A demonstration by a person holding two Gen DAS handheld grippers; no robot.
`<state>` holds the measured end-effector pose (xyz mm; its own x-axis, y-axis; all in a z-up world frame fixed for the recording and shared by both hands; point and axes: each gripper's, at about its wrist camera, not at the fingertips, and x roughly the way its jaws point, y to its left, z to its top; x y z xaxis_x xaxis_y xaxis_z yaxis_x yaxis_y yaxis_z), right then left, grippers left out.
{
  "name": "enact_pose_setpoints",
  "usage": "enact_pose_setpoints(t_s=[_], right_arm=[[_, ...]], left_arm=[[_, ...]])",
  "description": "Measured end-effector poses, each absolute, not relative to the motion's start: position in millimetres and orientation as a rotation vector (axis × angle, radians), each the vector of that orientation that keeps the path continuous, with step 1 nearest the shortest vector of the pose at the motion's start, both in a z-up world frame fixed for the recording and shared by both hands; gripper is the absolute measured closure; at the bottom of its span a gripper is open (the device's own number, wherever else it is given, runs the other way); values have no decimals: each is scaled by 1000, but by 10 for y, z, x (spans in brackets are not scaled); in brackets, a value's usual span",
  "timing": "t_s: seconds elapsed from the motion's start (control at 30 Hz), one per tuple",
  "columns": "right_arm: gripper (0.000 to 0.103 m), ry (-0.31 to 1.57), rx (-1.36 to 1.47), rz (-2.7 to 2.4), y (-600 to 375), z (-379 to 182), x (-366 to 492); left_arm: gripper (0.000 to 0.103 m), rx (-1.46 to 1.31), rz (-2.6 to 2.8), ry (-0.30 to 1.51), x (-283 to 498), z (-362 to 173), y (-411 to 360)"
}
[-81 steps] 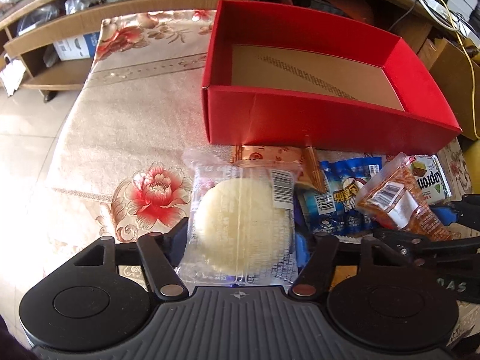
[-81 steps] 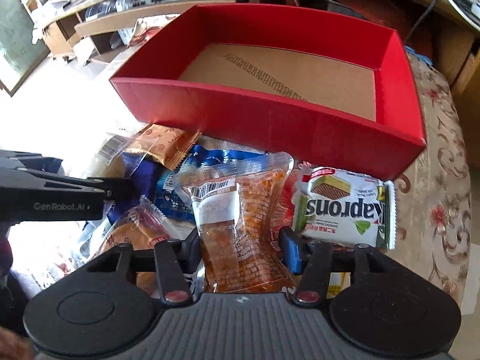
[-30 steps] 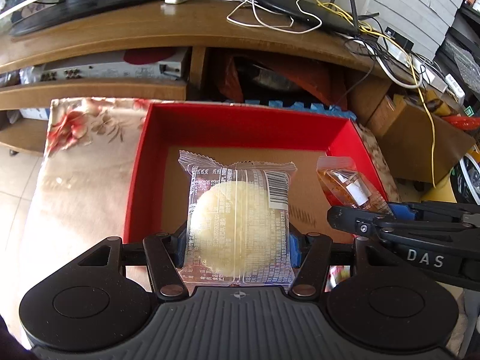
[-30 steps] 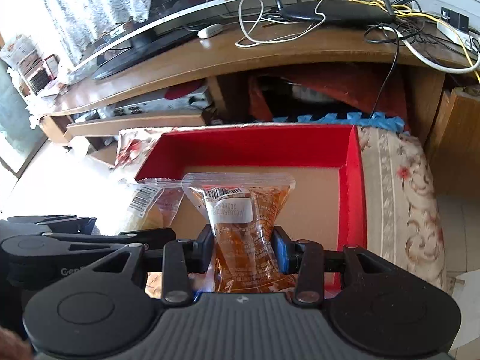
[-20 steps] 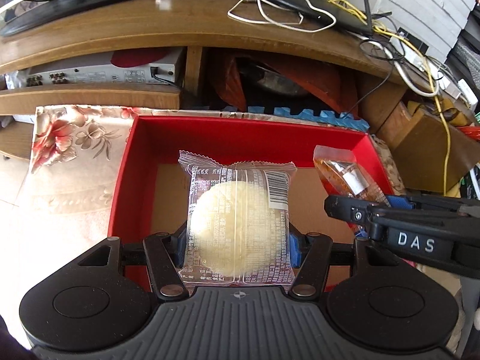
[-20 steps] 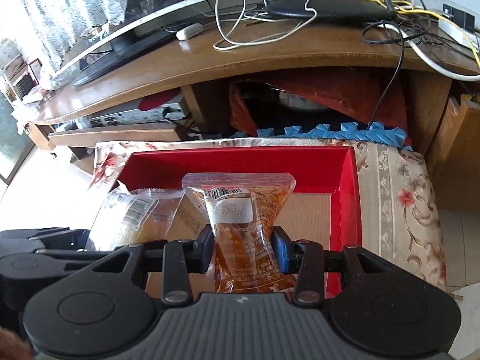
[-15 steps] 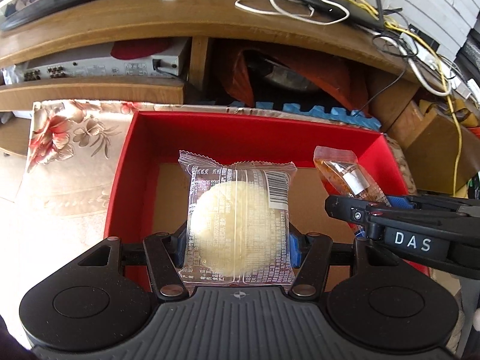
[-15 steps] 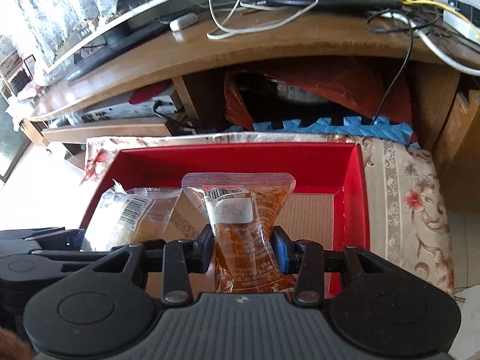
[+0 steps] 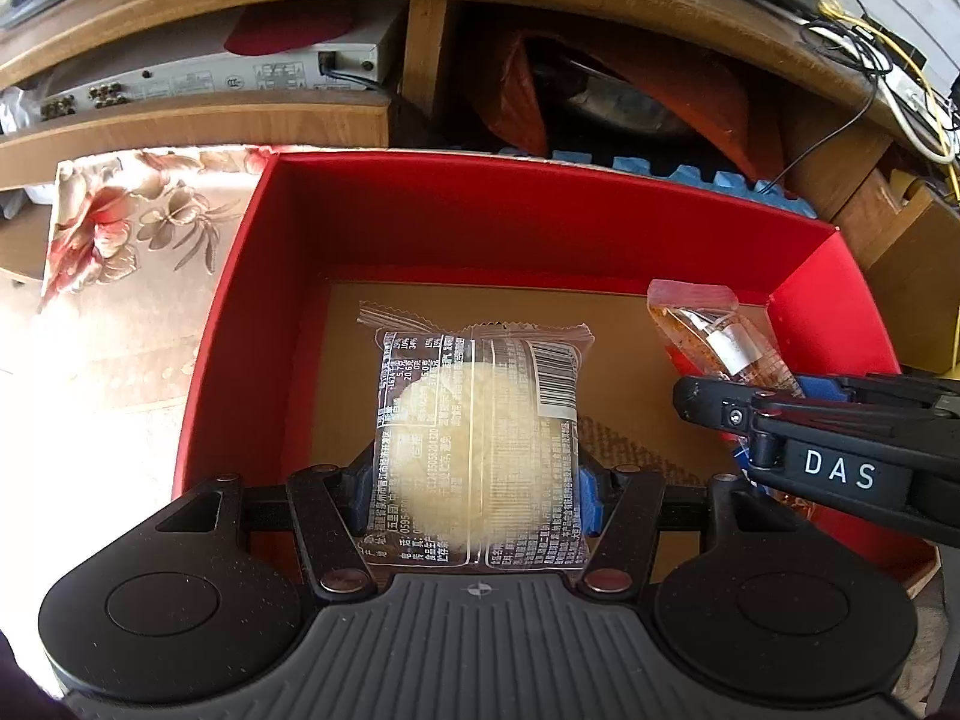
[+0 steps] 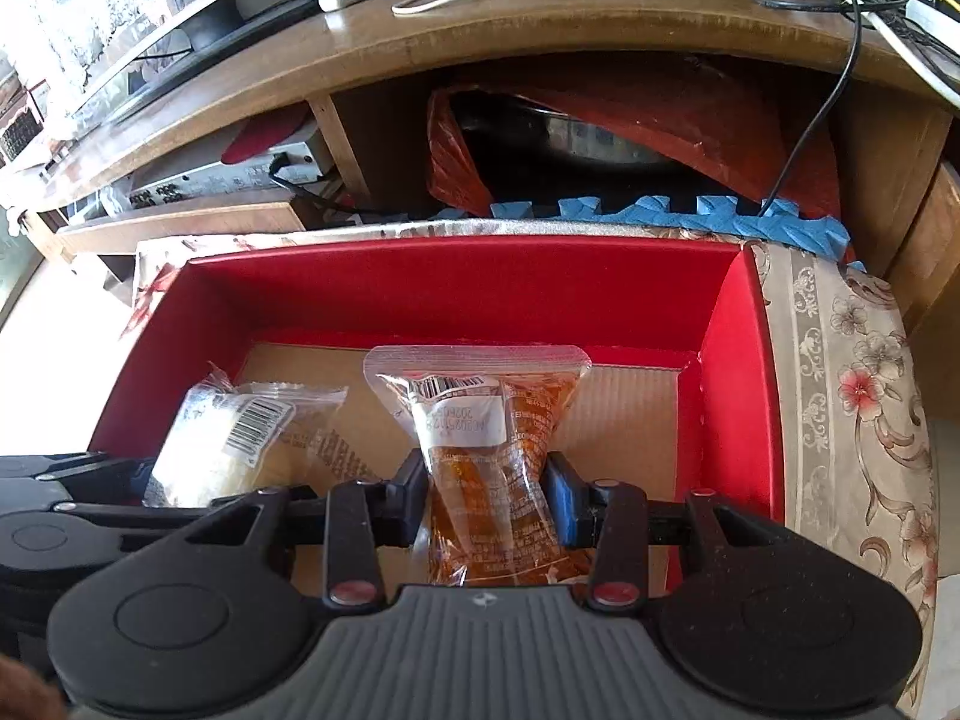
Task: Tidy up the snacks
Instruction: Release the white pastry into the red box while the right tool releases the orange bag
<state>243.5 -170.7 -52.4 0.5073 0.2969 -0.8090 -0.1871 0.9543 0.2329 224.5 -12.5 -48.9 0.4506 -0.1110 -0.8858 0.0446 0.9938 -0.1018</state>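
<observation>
room: a cluttered wooden tv stand (image 10: 540, 18) with loose cables is seen at the back, and a floral tablecloth (image 10: 852, 396) covers the table underneath.
box: a red box (image 9: 540, 222) with a bare cardboard floor is sat on the cloth, nothing lying in it yet.
left gripper: the left gripper (image 9: 474, 480) is clenched on a round pale cake (image 9: 474, 450) in a clear wrapper, held over the left-middle of the box floor.
right gripper: the right gripper (image 10: 489, 498) is clamped on an orange snack pack (image 10: 486, 450), squeezed at the waist, held over the right half of the box.
what just changed: both packs have been carried off the pile in front of the box and are now held inside its walls. half a second back the box was seen further off, now the far wall fills more of both views, so both grippers have been dropped lower and pushed in.
vs the earliest frames: back then the cake and the orange pack were being gripped on the table among the other snacks, with the box beyond them. that pile isn't in view now.
what it means: transport looks basically done, only the release is left for these two. can't be told whether either pack is touching the floor yet.
watch out: the two grippers are held close together, so a bump on opening seems possible.
</observation>
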Motion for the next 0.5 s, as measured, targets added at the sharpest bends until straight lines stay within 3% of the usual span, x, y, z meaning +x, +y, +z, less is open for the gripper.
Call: enact_pose_setpoints(t_s=[0.5], right_arm=[[61, 961, 96, 269, -1700, -424, 2415]], left_arm=[[29, -76, -112, 1063, 2210, -358, -108]])
